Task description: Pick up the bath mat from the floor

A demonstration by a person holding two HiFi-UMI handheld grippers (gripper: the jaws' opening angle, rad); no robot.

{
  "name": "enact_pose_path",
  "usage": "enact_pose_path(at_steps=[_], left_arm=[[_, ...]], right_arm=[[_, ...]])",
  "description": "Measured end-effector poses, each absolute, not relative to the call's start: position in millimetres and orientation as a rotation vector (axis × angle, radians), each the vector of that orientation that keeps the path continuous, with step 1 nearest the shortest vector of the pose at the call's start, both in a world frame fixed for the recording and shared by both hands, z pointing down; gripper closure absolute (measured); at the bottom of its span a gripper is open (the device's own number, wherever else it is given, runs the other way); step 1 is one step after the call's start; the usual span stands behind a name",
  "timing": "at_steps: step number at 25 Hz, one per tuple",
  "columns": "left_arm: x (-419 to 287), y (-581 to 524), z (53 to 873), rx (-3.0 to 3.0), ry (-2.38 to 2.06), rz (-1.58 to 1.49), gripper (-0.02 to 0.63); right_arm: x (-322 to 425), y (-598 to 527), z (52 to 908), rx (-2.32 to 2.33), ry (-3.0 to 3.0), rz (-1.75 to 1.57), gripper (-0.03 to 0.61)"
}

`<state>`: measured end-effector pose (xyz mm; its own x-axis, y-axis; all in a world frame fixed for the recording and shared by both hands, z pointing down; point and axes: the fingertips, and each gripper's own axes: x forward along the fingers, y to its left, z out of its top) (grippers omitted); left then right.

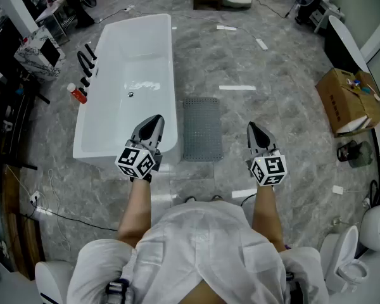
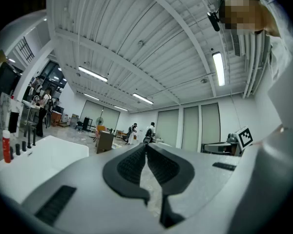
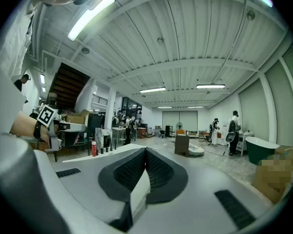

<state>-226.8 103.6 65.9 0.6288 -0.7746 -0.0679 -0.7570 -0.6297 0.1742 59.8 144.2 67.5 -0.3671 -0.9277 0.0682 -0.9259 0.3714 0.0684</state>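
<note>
I see a white rectangular freestanding bathtub (image 1: pixel 139 52) on the grey marbled tile floor (image 1: pixel 272 68), with black tap fittings (image 1: pixel 85 62) and a red bottle (image 1: pixel 77 94) at its left edge. An open brown cardboard box (image 1: pixel 349 101) sits well apart on the right, with a white toilet (image 1: pixel 348 258) at lower right.

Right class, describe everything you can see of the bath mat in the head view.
The bath mat is a grey rectangle with a fine dotted texture, and it looks rubbery. It lies flat and unfolded on the marbled grey floor, its long side running close alongside the white bathtub. Nothing rests on it.
</note>
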Motion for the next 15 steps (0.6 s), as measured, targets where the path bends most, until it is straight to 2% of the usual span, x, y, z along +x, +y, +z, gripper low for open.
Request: enact_pose_path(at_steps=[15], left_arm=[[-221.8, 93.6, 68.7, 2.721, -1.266, -0.189, 0.592]], right_arm=[[62.4, 134.1, 63.4, 1.713, -2.531, -0.047, 0.551]])
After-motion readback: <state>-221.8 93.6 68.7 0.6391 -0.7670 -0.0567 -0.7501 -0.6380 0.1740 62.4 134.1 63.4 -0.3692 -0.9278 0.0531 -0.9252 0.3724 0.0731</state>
